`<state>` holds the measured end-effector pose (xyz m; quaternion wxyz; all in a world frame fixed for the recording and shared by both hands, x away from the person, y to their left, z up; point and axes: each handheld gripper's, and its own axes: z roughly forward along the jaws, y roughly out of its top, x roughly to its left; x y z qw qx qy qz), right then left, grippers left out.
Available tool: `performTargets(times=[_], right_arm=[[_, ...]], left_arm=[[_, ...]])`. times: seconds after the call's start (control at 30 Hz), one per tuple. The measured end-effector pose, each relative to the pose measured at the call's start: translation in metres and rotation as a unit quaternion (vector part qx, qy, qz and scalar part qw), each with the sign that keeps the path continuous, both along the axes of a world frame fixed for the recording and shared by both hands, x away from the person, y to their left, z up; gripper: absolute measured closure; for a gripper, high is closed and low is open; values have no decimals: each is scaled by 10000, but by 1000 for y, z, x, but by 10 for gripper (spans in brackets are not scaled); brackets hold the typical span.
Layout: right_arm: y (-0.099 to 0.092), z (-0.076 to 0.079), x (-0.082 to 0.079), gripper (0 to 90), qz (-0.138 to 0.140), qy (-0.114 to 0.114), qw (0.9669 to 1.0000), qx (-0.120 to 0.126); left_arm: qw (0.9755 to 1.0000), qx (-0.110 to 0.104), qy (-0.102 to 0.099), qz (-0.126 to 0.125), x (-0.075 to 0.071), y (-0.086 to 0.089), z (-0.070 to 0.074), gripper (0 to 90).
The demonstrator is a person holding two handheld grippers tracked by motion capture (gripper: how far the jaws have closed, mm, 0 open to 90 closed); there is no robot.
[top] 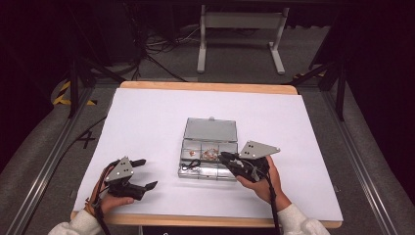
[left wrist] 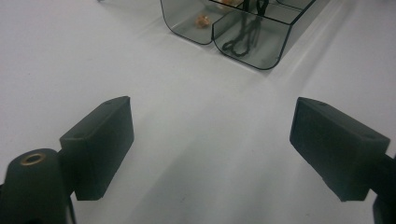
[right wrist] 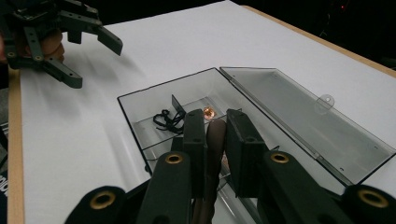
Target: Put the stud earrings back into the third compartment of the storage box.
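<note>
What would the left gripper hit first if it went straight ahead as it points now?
Probably the clear compartment box, at the near corner section holding a black cord; only bare white table lies before it. Depth is uncertain.

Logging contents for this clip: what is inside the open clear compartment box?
The clear box holds a black tangled cord and a small coppery piece. The right gripper, shut on a brown strip, hides the compartments behind it.

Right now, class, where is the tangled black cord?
In the high view the tangled black cord lies in a left compartment of the clear plastic box, left of the right gripper.
</note>
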<state>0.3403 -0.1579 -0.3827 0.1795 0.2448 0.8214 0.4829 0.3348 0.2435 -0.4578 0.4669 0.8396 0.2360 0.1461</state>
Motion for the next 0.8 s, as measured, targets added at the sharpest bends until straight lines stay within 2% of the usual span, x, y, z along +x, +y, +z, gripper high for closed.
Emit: performTargets(times=[0.43, 0.8], right_arm=[[4, -13, 19, 787, -164, 132, 9997, -85], [7, -24, 24, 786, -228, 228, 9992, -242]], left_arm=[[10000, 6, 4, -3, 0, 0, 0, 144], [10000, 42, -12, -29, -1, -1, 0, 143]])
